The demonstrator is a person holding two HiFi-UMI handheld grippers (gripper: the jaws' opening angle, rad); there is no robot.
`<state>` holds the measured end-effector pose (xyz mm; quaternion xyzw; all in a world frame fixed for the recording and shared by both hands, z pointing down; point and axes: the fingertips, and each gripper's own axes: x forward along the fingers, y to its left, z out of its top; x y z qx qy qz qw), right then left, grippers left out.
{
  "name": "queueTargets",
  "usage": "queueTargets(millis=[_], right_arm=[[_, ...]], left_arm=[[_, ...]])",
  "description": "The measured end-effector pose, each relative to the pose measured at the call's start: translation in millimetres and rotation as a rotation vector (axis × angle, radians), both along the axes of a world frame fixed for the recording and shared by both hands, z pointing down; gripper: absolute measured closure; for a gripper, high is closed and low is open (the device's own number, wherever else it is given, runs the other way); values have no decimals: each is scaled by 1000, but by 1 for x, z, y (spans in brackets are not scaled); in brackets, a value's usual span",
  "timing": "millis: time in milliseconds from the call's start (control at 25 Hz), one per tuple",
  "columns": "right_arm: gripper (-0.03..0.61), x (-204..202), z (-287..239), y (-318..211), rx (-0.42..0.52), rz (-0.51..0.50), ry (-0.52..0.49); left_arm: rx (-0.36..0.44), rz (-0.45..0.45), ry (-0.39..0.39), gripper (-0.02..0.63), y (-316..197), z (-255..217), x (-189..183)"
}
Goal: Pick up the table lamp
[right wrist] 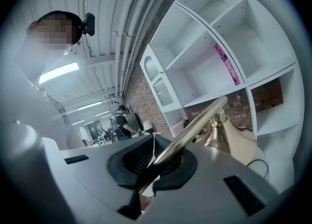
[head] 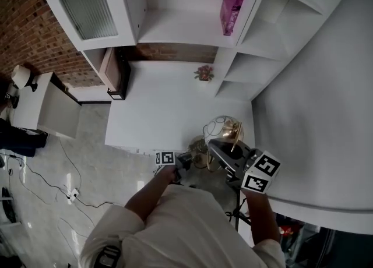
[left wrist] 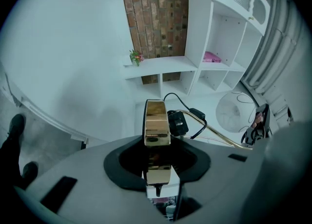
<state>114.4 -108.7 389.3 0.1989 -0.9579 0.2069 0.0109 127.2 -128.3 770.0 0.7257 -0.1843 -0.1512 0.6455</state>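
Brass, and slick: my left gripper (left wrist: 157,156) clamps the base edge of the table lamp (head: 231,130), and my right gripper (right wrist: 163,162) clamps its stem. The cord (left wrist: 203,121) just ahead could snag and twist it loose.

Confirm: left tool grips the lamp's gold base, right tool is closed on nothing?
No. The right tool is closed on the lamp's gold stem, as the right gripper view shows. The left tool does grip the gold base.
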Motion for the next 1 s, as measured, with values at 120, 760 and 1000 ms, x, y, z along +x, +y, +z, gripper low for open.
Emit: queueTargets(millis=[120, 760, 1000], right_arm=[[558, 6, -1, 24, 11, -26, 4], [555, -12, -8, 88, 57, -173, -15], [554, -39, -14, 91, 73, -189, -7]], left_arm=[[-1, -16, -5, 479, 22, -1, 6], [7, -166, -30, 480, 73, -6, -20], [15, -182, -13, 480, 71, -13, -45]])
